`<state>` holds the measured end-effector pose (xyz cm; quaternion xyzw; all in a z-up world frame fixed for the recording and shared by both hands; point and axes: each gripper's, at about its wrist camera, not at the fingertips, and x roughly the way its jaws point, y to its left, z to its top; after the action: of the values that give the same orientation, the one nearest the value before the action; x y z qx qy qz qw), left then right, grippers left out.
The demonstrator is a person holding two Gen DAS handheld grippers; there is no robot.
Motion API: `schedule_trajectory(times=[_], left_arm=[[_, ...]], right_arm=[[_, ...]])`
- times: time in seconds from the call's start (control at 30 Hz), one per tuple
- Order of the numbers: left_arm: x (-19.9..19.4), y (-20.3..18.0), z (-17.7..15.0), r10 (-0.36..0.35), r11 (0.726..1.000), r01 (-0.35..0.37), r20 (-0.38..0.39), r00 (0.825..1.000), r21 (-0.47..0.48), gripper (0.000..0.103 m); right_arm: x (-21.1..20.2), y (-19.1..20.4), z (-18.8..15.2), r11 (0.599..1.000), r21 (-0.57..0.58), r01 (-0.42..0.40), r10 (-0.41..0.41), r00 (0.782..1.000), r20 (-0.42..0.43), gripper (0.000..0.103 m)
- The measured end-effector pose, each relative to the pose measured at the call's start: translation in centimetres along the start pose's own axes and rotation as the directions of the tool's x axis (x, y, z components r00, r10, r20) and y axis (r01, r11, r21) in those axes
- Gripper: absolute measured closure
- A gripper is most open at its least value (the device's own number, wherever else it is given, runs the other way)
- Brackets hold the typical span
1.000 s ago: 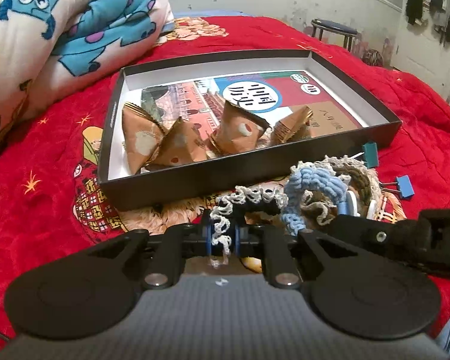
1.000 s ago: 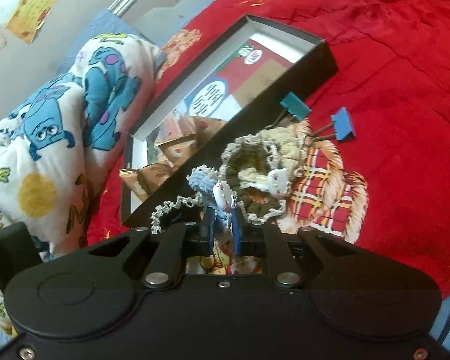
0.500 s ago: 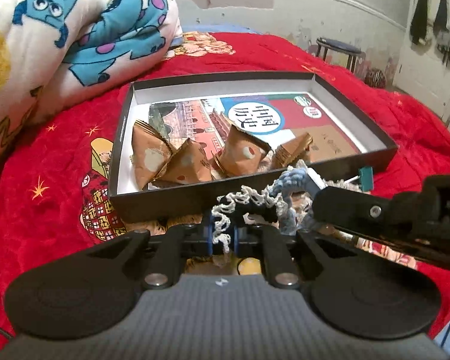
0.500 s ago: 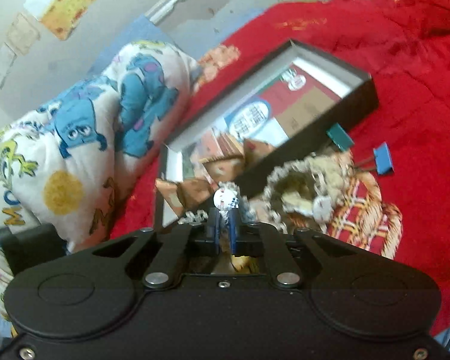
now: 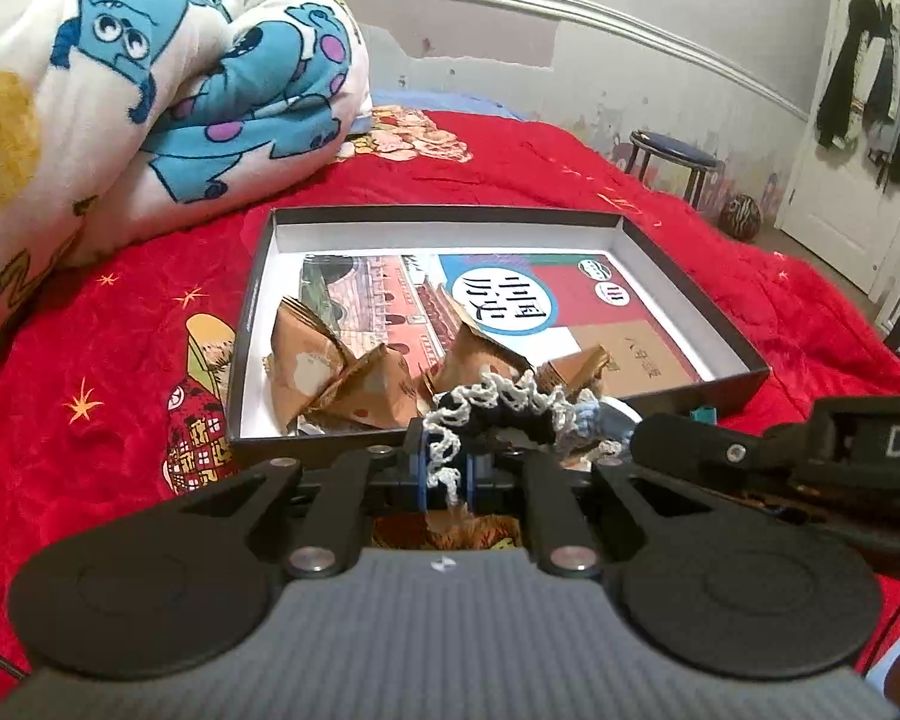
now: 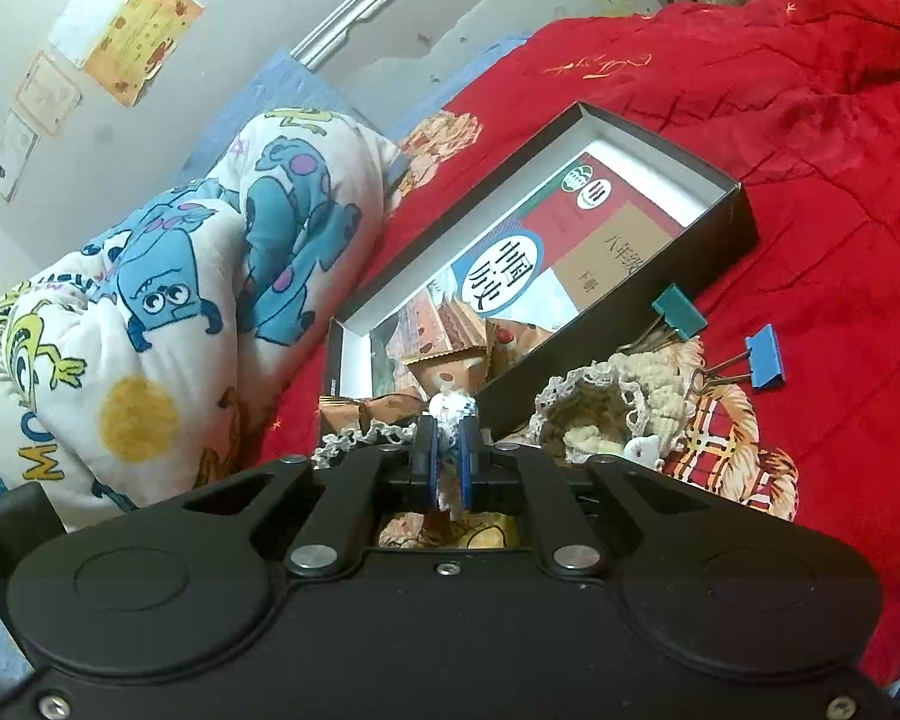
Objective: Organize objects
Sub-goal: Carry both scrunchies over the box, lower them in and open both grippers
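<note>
The left hand-held gripper [image 5: 447,468] is pinching one end of a dark crocheted scrunchie [image 5: 498,414] with white lace edge, and the right hand-held gripper [image 6: 448,456] is pressed together on its other end, where the yarn is pale blue and white. The scrunchie hangs stretched between them, just at the near wall of the open black box [image 5: 699,300]. I think both ends are held so the soft loop does not fold while it goes over this wall. Inside the box, paper pouches [image 5: 354,384] lie on a book [image 5: 510,300]. Beside the box, more scrunchies [image 6: 618,414] and two binder clips [image 6: 765,357] wait on the red bed [image 5: 108,360].
</note>
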<state>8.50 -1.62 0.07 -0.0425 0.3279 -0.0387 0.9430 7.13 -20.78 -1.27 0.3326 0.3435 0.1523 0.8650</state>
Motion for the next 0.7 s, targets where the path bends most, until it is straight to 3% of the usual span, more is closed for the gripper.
schedule_trajectory(times=[0.27, 0.5, 0.7], left_arm=[[-0.2, 0.3, 0.6, 0.0, 1.0, 0.0, 0.031, 1.0, -0.02, 0.089], [-0.6, 0.2, 0.8, -0.021, 0.999, 0.023, 0.056, 0.998, -0.032, 0.089], [-0.5, -0.4, 1.8, -0.026, 1.0, 0.026, 0.103, 0.994, 0.004, 0.089]], right_arm=[[-0.8, 0.4, 1.3, 0.999, -0.028, -0.022, 0.023, 0.999, 0.048, 0.095], [-2.7, 0.0, 4.5, 0.999, -0.04, -0.023, 0.028, 0.99, 0.138, 0.095], [-4.4, -0.2, 7.6, 0.983, -0.139, 0.117, -0.083, 0.97, 0.231, 0.095]])
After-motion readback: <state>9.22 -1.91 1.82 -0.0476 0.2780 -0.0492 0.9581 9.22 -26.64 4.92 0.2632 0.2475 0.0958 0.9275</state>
